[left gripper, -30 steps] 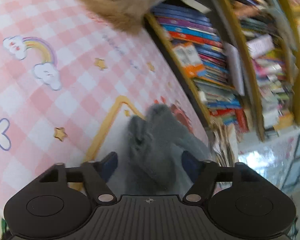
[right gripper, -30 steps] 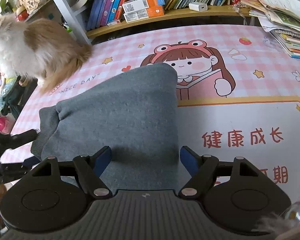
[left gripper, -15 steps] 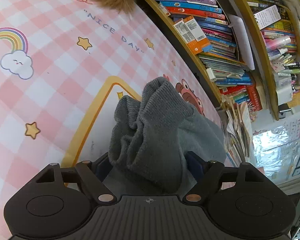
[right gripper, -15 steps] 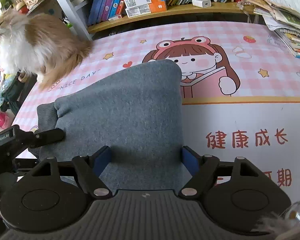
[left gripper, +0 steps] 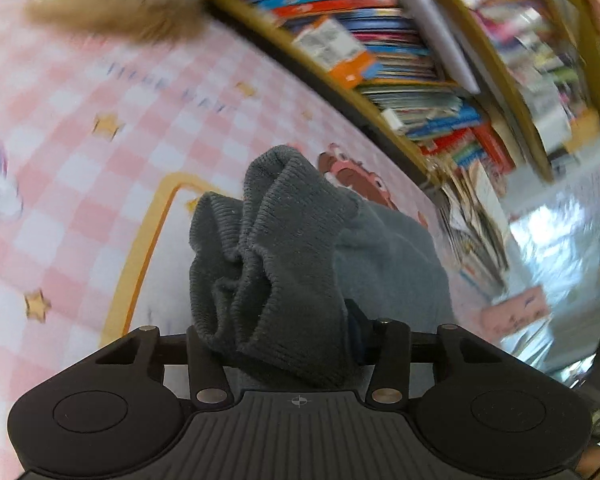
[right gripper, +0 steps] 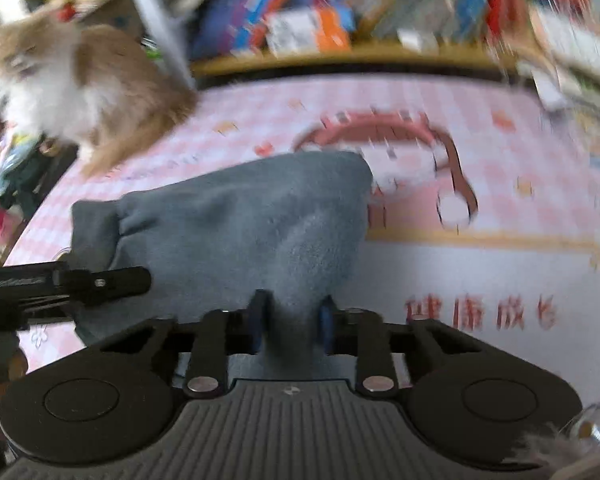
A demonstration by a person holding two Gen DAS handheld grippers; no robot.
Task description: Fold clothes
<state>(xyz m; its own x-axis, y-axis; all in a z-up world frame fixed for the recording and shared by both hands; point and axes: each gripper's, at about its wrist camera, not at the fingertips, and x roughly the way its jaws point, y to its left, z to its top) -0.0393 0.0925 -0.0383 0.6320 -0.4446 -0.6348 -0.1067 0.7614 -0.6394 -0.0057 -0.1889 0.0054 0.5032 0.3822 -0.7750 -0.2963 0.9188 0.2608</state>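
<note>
Pink tabletop (right gripper: 520, 152), one grey garment (right gripper: 240, 216)

cloth (right gripper: 240, 216): on mat (right gripper: 480, 264), mid
cat (right gripper: 80, 84): on mat, far left corner
books (right gripper: 308, 28): on shelf behind mat
left gripper (right gripper: 100, 280): left of cloth, touching

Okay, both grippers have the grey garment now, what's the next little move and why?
Probably lift and draw both ends apart to flatten it. The right hand-held gripper pinches the smooth grey garment, the left hand-held gripper grips its bunched ribbed cuff, and the fluffy cat sits clear at the far corner.
</note>
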